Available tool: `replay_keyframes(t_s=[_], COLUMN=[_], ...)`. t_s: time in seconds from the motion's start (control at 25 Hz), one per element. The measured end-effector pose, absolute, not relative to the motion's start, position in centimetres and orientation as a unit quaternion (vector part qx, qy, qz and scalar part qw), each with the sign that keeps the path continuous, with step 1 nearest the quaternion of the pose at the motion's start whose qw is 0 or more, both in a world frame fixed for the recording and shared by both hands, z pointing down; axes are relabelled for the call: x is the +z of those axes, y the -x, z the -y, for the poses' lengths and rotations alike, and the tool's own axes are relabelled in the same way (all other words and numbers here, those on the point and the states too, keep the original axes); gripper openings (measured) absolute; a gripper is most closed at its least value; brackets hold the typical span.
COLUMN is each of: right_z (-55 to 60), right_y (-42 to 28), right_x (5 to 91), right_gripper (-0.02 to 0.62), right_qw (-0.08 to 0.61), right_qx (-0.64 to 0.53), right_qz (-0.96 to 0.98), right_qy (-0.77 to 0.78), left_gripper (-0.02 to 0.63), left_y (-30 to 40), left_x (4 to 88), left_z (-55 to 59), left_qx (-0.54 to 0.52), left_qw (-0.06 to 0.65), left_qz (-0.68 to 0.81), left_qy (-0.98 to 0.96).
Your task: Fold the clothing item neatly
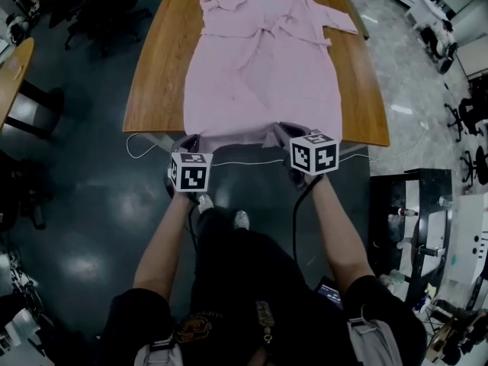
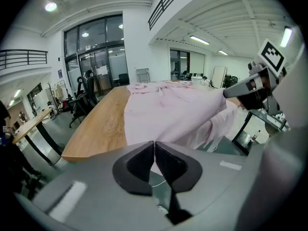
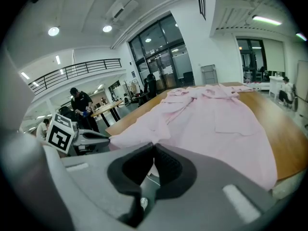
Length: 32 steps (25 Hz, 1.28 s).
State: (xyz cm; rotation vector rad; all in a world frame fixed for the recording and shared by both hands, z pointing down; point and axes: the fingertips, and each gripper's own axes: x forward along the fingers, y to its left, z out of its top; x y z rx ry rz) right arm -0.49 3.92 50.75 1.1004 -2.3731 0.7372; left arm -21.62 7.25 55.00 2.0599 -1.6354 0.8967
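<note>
Looked steeply down on a dark, glossy floor (image 1: 84, 204) with a broad brown wooden table (image 1: 156, 75) of rounded outline standing on it. Found a pale pink, long-sleeved cloth garment (image 1: 259, 75) spread flat and lengthwise down the middle of that table. Noted its collar and both sleeves at the far end, a tied belt of the same cloth across the waist, and the hem hanging just over the near edge. Saw the person's two forearms (image 1: 164, 242) reaching forward towards that edge, one to each corner of the hem.

Placed the grey plastic left gripper (image 1: 188, 140) at the hem's left corner and the grey plastic right gripper (image 1: 292, 133) at its right corner, well apart, both tilted downward. Read both pairs of black jaws, each in its own gripper view, as clenched, the pads pressed together on a thin pinch of the pink hem. Made out the cloth slightly bunched along the hem between the two grippers.

Spotted a black-and-white marker cube (image 1: 191, 171) on top of each gripper. Picked out a thin white cable (image 1: 244, 162) strung across just below the table edge, between the two cubes. Glimpsed two pale shoes (image 1: 204, 202) on the floor beneath the left cube.
</note>
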Motion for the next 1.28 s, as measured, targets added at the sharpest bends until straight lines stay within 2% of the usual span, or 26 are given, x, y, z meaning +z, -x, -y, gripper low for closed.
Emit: replay_keyframes(t_s=[0.68,1.16,1.28], right_z=[-11.1,-10.9,-11.5], right_y=[2.2,1.7,1.9], right_x=[59.6,65.0,64.8], right_gripper=[0.008,0.011,0.084], right_qw=[0.281,0.305,0.316], right_qx=[0.327,0.347,0.336], right_qz=[0.826,0.802,0.808], right_qy=[-0.363,-0.379,-0.365], left_gripper=[0.02,0.021,0.02], left_y=[25.5,24.5,23.8], left_x=[58.6,58.3,57.7], left_z=[-11.7,-11.6,-11.0], left_qx=[0.407,0.388,0.381], left_qw=[0.212,0.219,0.214], left_qz=[0.541,0.544,0.54], left_qy=[-0.705,-0.711,-0.719])
